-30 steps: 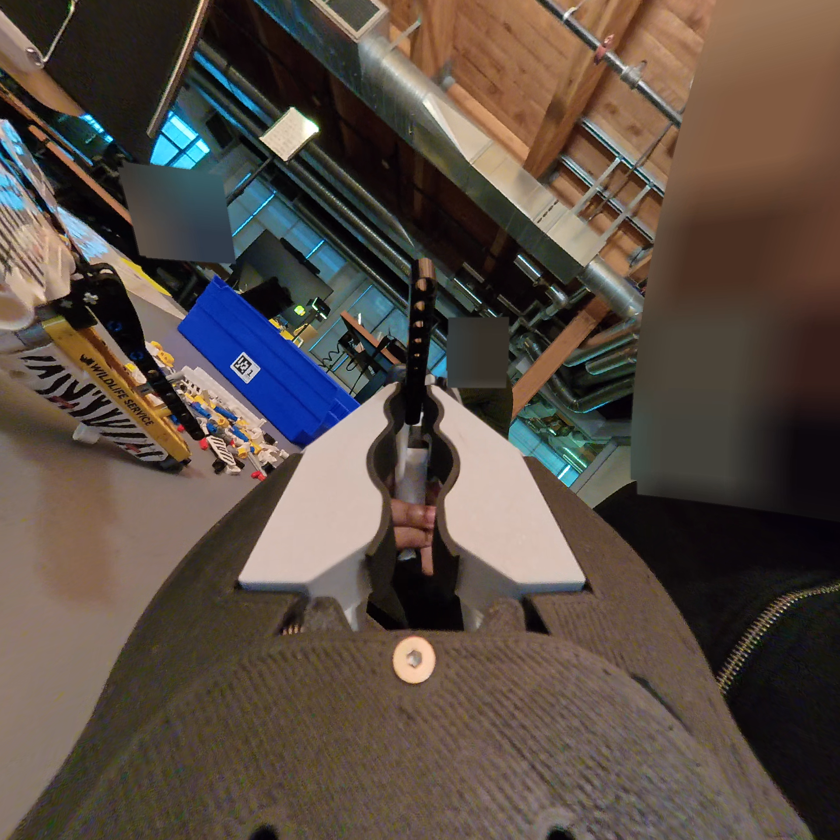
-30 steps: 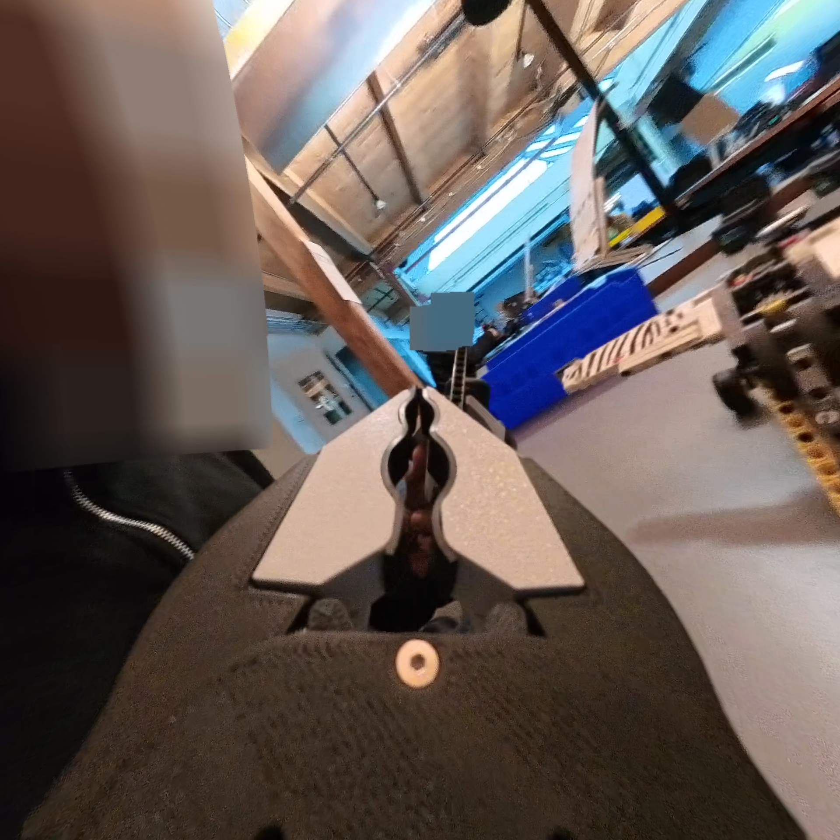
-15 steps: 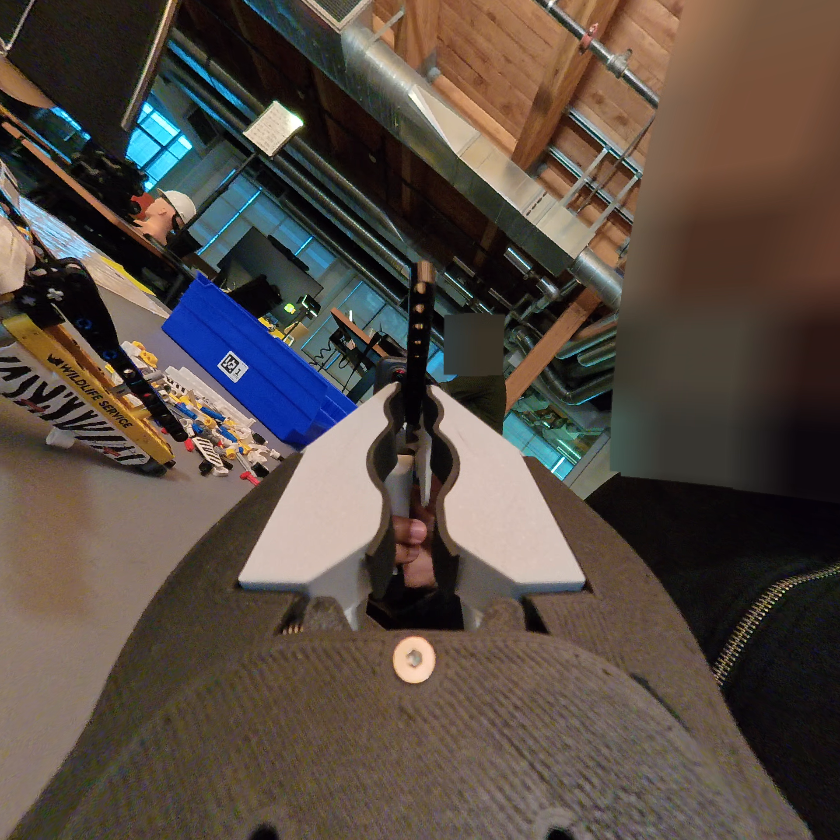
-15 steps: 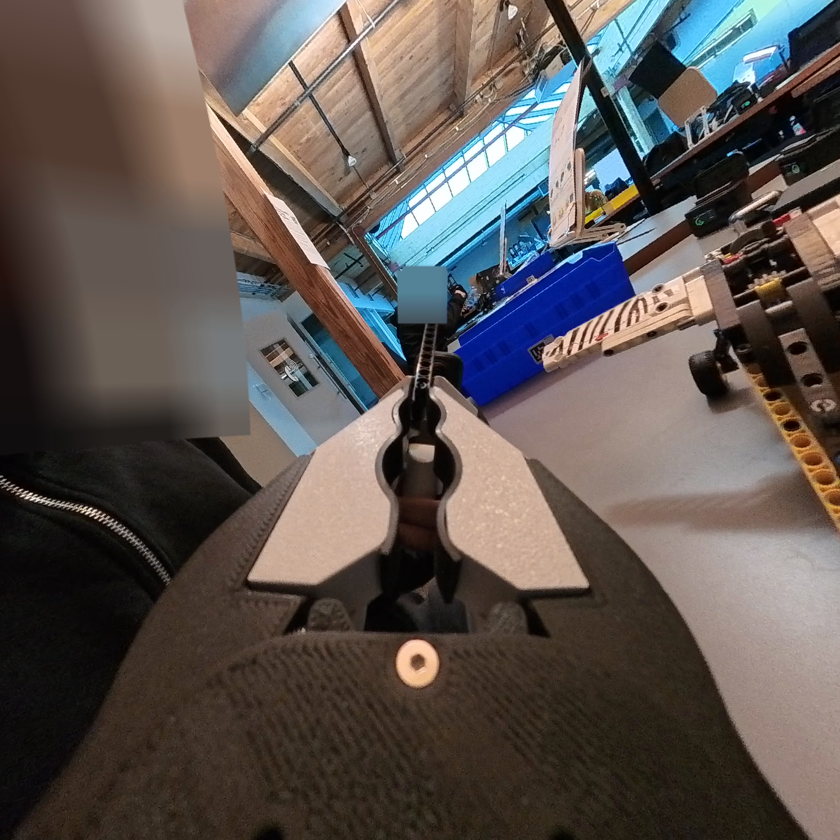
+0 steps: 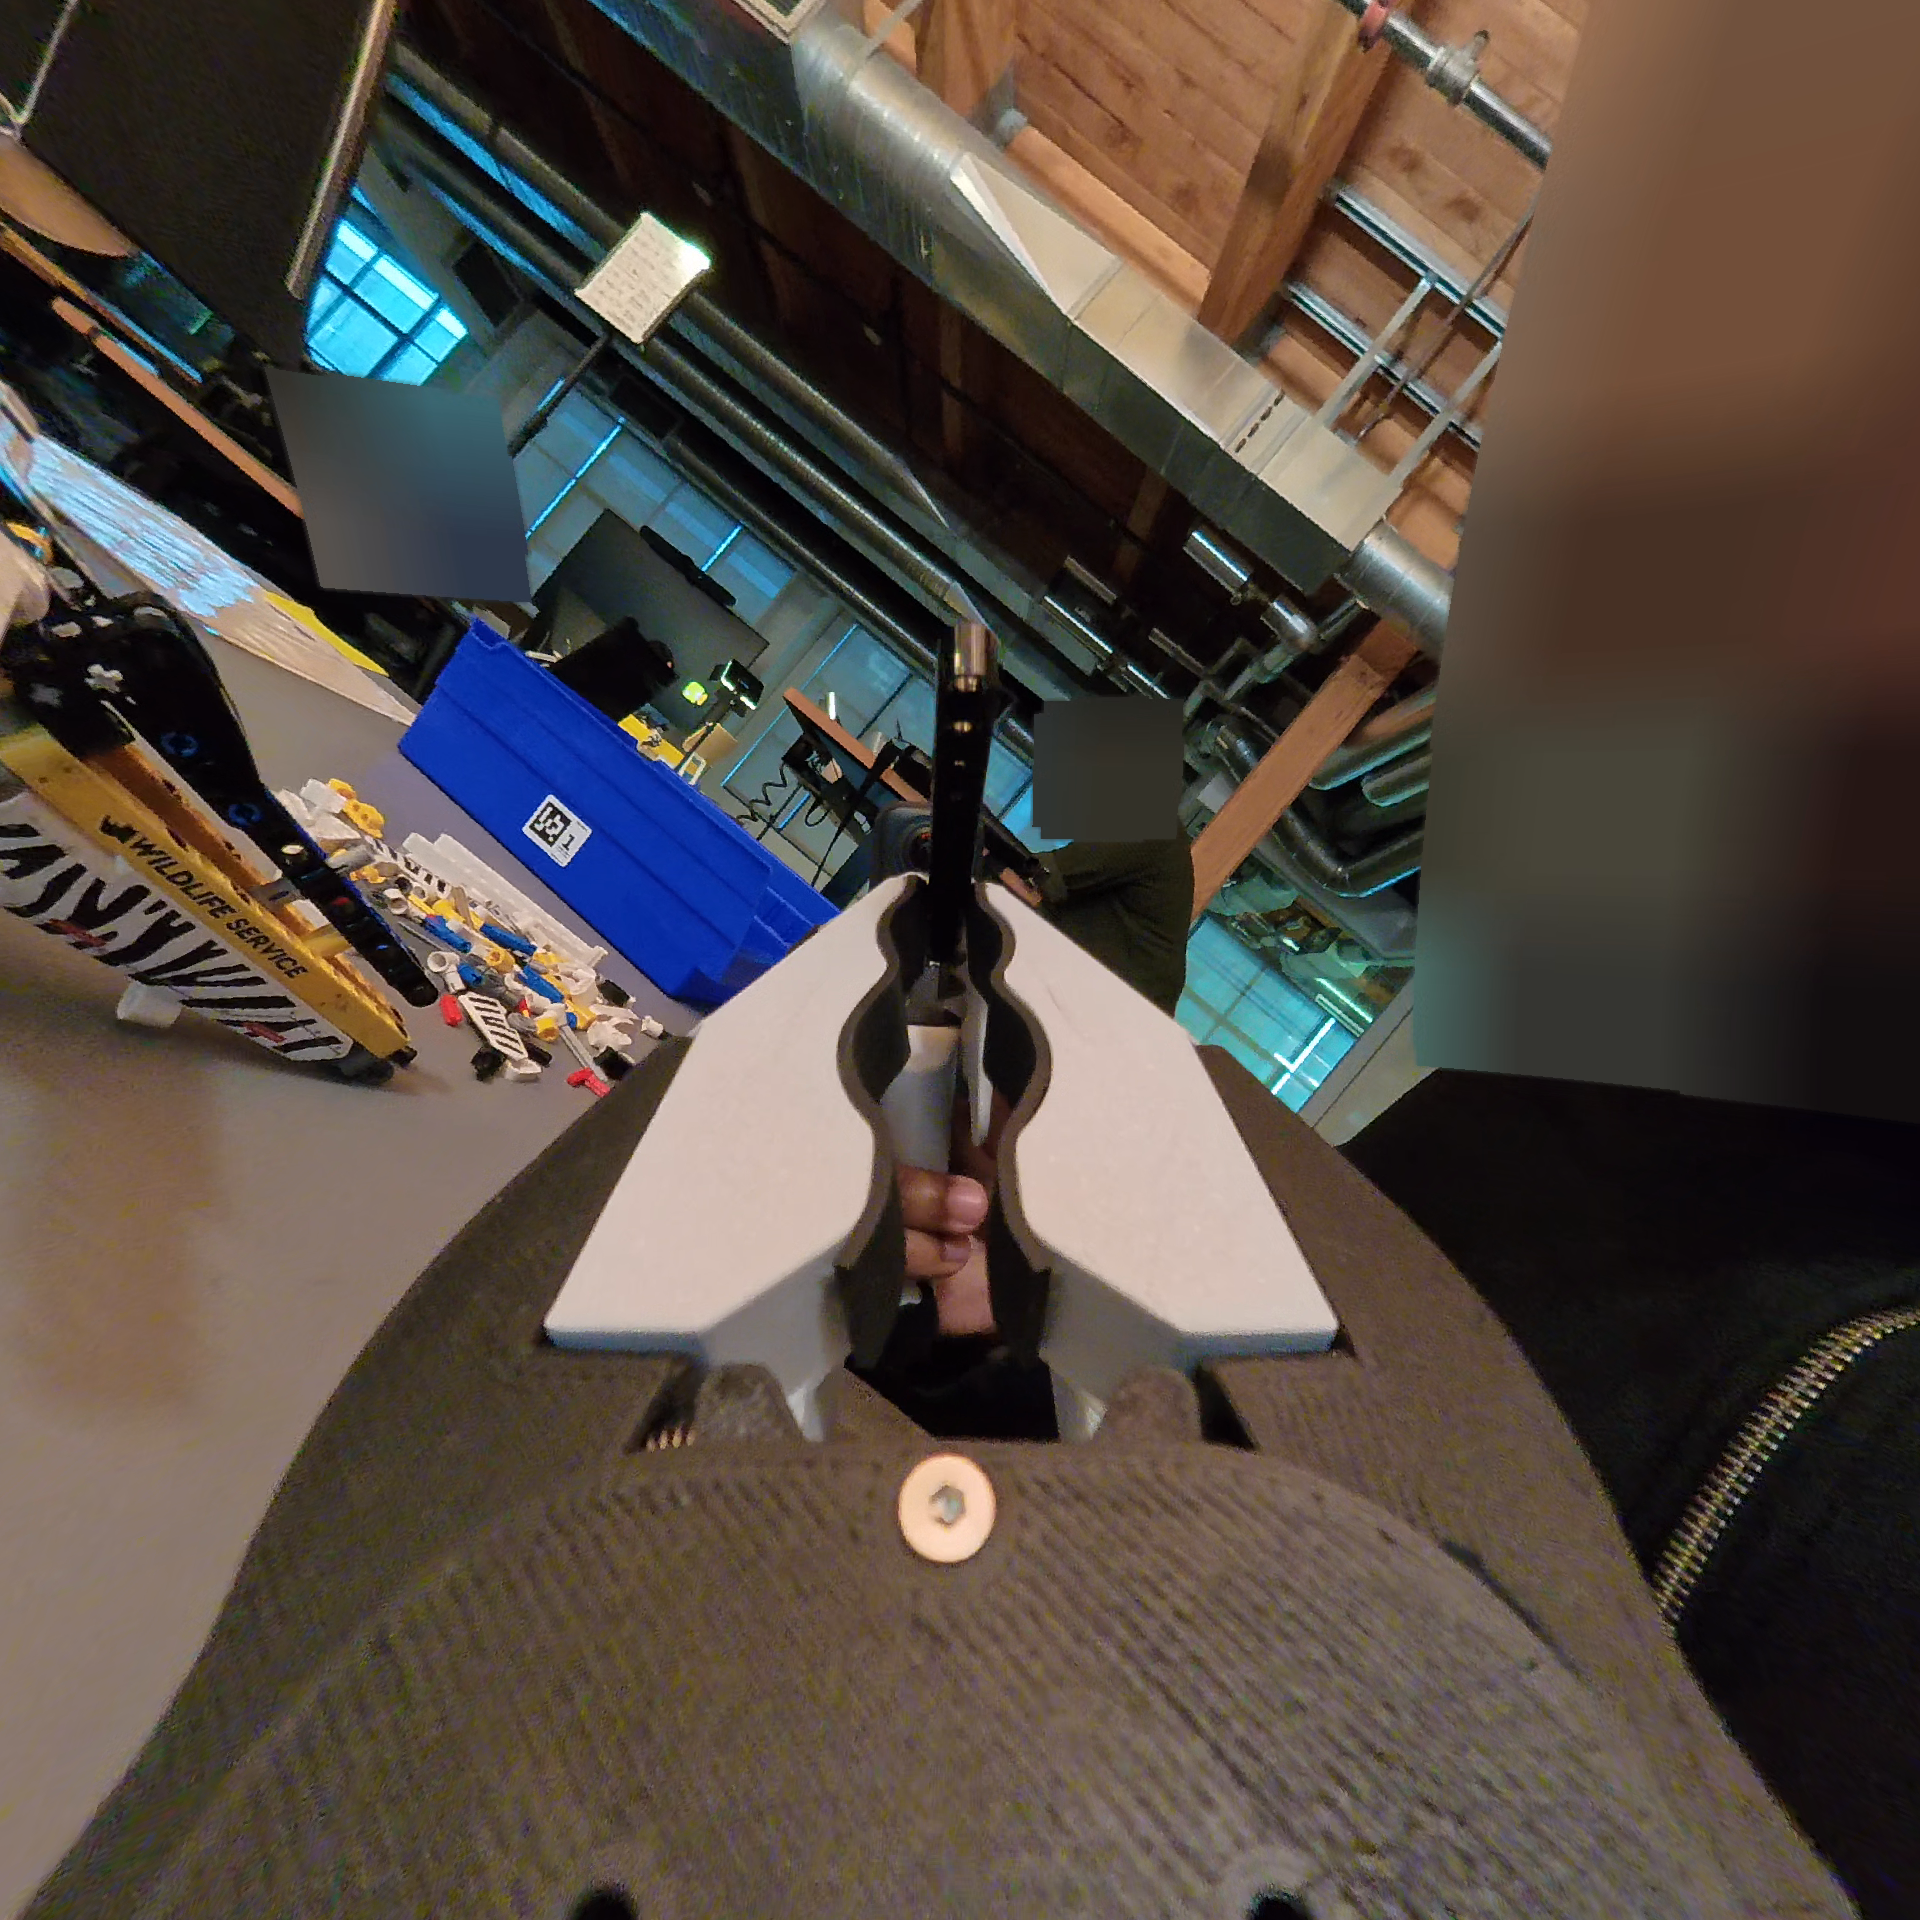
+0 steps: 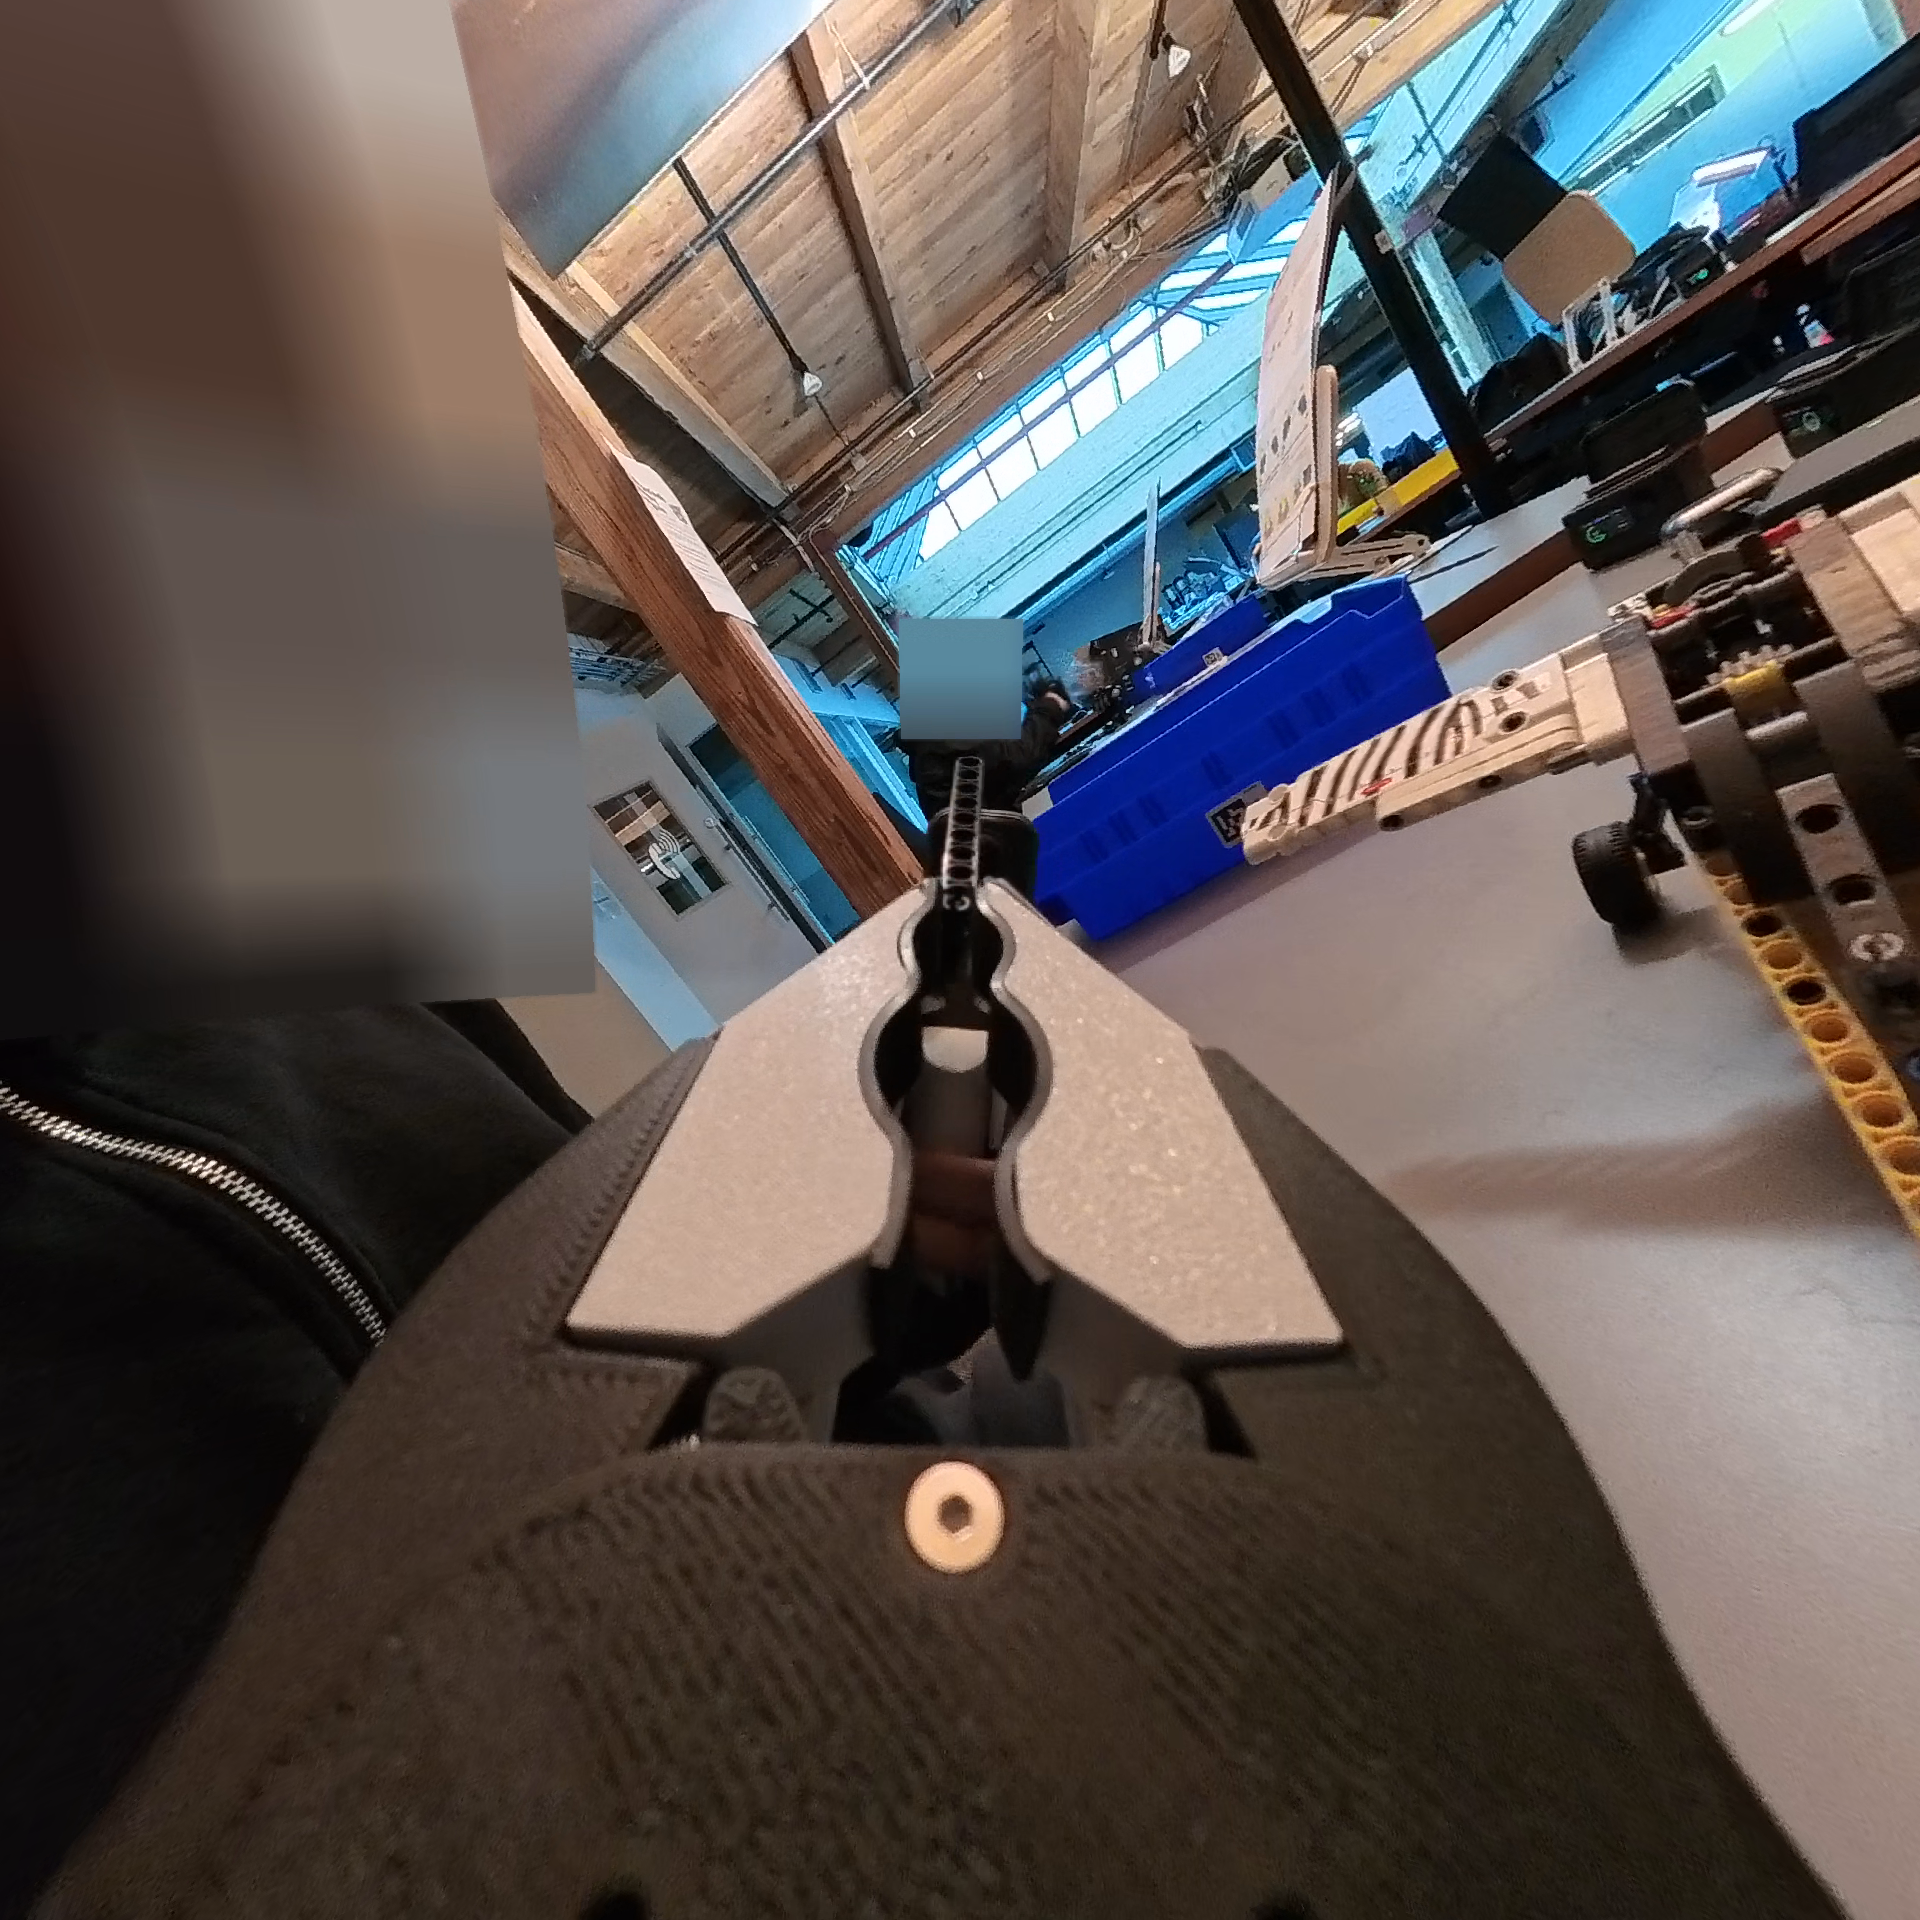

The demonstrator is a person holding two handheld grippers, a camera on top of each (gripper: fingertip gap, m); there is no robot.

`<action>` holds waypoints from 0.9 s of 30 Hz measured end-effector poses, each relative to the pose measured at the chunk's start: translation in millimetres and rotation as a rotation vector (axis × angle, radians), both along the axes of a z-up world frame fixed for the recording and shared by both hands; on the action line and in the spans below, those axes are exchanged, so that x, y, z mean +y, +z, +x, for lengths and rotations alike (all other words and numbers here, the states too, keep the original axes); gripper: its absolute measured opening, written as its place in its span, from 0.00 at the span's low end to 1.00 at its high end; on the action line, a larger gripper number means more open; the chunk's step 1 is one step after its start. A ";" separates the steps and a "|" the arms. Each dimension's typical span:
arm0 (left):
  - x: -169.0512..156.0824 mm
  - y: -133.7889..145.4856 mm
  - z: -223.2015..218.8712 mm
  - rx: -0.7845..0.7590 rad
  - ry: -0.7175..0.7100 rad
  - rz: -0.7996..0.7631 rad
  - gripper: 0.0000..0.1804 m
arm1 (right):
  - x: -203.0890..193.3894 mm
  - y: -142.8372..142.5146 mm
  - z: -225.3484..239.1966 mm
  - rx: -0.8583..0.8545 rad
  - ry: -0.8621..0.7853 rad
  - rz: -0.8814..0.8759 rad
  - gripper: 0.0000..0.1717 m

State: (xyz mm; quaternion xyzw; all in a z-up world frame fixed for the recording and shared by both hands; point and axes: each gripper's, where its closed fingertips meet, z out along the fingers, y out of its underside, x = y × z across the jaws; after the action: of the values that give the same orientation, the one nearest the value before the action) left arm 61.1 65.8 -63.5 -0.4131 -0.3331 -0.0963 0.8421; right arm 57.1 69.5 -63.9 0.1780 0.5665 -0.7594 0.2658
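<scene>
Two tongs — left tongs (image 5: pixel 951 894), right tongs (image 6: pixel 961 899) — each seemingly clenched on one black beam (image 5: pixel 954 790).

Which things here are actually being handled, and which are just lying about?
Handled:
- left gripper, shut on a black beam
- right gripper, shut on a holed black beam

Lying about on the grey table:
- blue bin
- loose bricks
- zebra-striped model

Glossy blue plastic bin (image 5: pixel 613 831) behind matt grey tabletop (image 5: pixel 156 1195); above it, rough wooden ceiling planks (image 5: pixel 1122 135) and dull metal duct (image 5: pixel 1039 260).
</scene>
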 end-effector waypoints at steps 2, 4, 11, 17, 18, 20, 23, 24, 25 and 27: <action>0.2 0.9 0.0 0.004 0.009 0.000 0.01 | -0.3 0.1 -0.1 -0.001 0.001 0.003 0.01; -0.1 0.3 -0.4 0.000 0.009 -0.002 0.01 | -0.8 -0.4 -0.4 0.011 -0.008 0.016 0.01; -3.0 -4.5 -8.5 -0.073 0.043 0.050 0.16 | -6.4 -4.6 0.8 0.068 -0.038 0.075 0.01; 3.1 -3.7 -7.1 -0.106 0.018 0.096 0.02 | -8.9 -5.7 0.8 0.050 -0.047 0.071 0.01; 3.6 -3.6 -7.3 -0.103 0.020 0.080 0.02 | -8.3 -5.1 0.2 0.018 -0.040 0.047 0.01; 5.2 -3.2 -8.6 -0.099 0.040 0.039 0.02 | -6.2 -3.4 -2.3 -0.039 -0.039 -0.008 0.00; 7.2 -1.0 -11.7 -0.114 0.052 0.023 0.02 | -4.2 -0.3 -6.6 -0.089 -0.059 -0.065 0.00; 7.5 -0.8 -12.6 -0.118 0.051 0.023 0.03 | -3.9 0.1 -7.6 -0.093 -0.067 -0.071 0.00; 7.6 -0.7 -13.2 -0.126 0.046 0.030 0.03 | -3.8 0.6 -8.2 -0.094 -0.074 -0.074 0.00; 7.9 -0.5 -13.6 -0.139 0.035 0.046 0.03 | -3.3 1.3 -8.9 -0.103 -0.079 -0.077 0.00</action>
State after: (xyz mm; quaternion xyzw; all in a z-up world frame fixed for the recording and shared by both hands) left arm 47.5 73.7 -64.0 -0.3802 -0.3956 -0.1176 0.8278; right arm 48.2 66.2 -62.6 0.2287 0.5148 -0.7805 0.2710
